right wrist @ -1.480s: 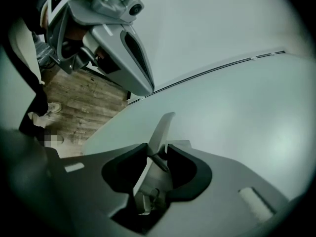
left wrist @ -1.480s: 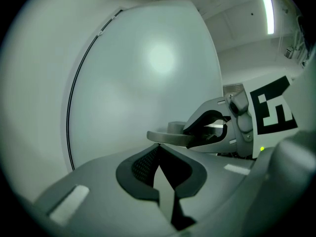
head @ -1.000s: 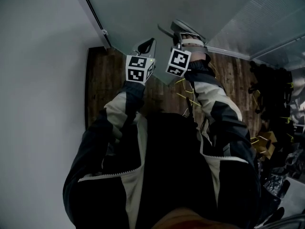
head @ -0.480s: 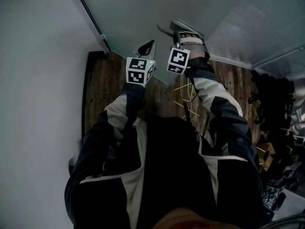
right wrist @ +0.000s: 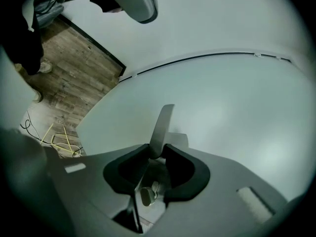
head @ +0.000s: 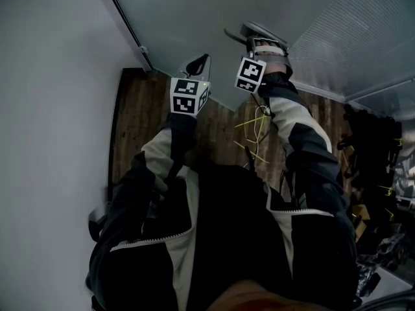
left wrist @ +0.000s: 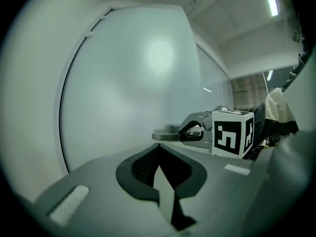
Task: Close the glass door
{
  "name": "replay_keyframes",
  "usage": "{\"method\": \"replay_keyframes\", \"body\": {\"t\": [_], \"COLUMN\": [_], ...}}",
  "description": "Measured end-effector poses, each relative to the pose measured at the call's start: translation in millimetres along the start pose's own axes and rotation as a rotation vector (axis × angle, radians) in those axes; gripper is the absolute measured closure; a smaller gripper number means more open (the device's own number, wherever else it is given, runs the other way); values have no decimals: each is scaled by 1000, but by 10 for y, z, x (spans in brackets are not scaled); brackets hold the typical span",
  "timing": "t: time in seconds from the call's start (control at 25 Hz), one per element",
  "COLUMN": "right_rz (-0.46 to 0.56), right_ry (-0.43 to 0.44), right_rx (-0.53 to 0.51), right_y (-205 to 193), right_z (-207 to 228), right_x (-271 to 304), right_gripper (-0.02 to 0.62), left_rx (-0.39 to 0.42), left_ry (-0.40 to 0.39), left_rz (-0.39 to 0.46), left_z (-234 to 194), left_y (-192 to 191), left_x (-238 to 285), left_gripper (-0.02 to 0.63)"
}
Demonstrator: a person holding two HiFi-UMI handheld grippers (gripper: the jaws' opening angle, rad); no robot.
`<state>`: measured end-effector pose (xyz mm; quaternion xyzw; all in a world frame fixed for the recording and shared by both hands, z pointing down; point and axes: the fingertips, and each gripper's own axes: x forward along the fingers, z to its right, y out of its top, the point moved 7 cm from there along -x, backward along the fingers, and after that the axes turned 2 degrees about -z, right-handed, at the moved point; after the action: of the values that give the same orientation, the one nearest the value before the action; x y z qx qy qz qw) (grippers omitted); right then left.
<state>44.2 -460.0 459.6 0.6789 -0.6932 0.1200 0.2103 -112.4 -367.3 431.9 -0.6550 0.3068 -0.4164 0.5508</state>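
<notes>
Wooden floor point(head: 137, 118) runs below you. Your left gripper point(head: 201, 61), at 12 o'clock, has its jaws pressed together on nothing. Your right gripper point(head: 238, 31), at 1 o'clock, is likewise closed and empty, its tip just beside the frosted glass door point(head: 194, 11), which fills 11 to 2 o'clock beyond.

glass door point(head: 194, 24) cropped top; floor clutter point(head: 373, 161) indistinct
</notes>
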Motion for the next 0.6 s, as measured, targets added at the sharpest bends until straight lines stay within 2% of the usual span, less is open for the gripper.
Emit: {"method": "replay_keyframes", "body": {"t": [0.32, 0.6], "right_rz": [-34, -94], "right_ry": [-18, -36], "right_rx": [7, 42], "right_y": [-139, -305], "right_z": [122, 256], "right_x": [301, 602], "right_gripper": [482, 482], "left_rx": [-1, 22], "left_ry": [-64, -178], "left_rz": [-14, -19], "left_z": [-98, -188], "left_y": [-3, 108], "left_x": [525, 1183], "left_gripper": [603, 603]}}
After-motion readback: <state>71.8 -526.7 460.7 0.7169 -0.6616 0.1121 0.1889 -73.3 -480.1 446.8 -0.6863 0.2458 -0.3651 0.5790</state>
